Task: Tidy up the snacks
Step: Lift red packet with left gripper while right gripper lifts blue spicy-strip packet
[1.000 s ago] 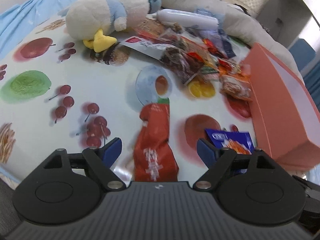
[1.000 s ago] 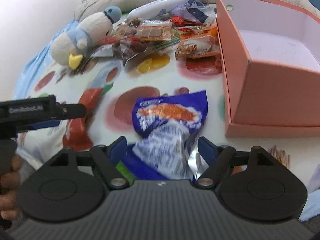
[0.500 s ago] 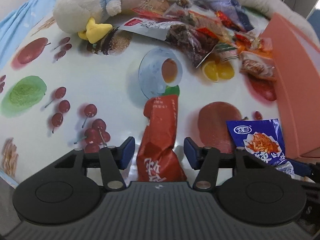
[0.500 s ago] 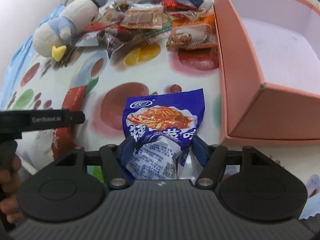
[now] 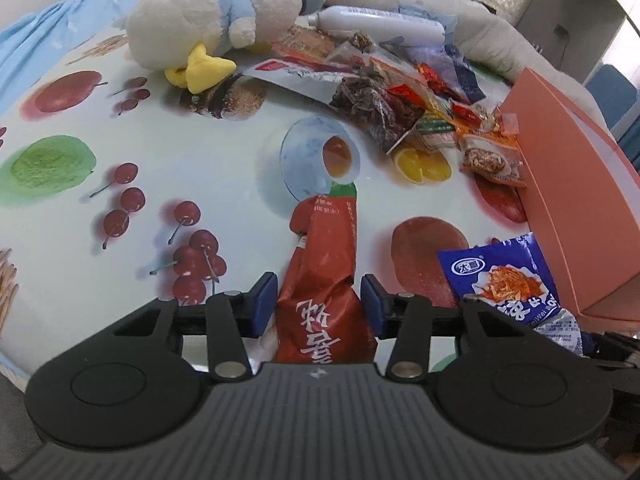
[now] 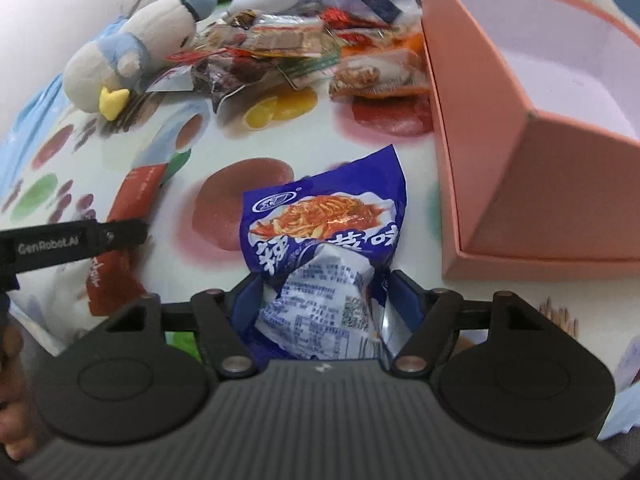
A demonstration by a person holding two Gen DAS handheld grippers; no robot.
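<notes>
A red snack packet [image 5: 320, 256] lies lengthwise on the fruit-print cloth, its near end between the blue pads of my left gripper [image 5: 319, 304]. The jaws are closing and the pads touch its crumpled sides. The right gripper [image 6: 324, 296] holds a blue noodle-snack packet [image 6: 324, 220], its near end creased between the pads, though the jaws are opening slightly. This blue packet [image 5: 508, 280] also shows in the left view, beside the pink box [image 5: 568, 200]. The box [image 6: 500, 152] stands open and empty, right of the blue packet. A loose snack pile [image 5: 400, 92] lies at the back.
A plush penguin [image 5: 216, 28] and a white tube [image 5: 376, 24] lie by the pile. Grey bedding [image 5: 480, 32] rises behind it. In the right view, the left gripper's finger [image 6: 80, 240] reaches in from the left over the red packet [image 6: 120, 248], with a hand [image 6: 12, 420] below.
The left jaws narrowed from wide apart onto the red packet's sides. The right jaws drew in on the blue packet, creasing it, and its far end tilted up.
</notes>
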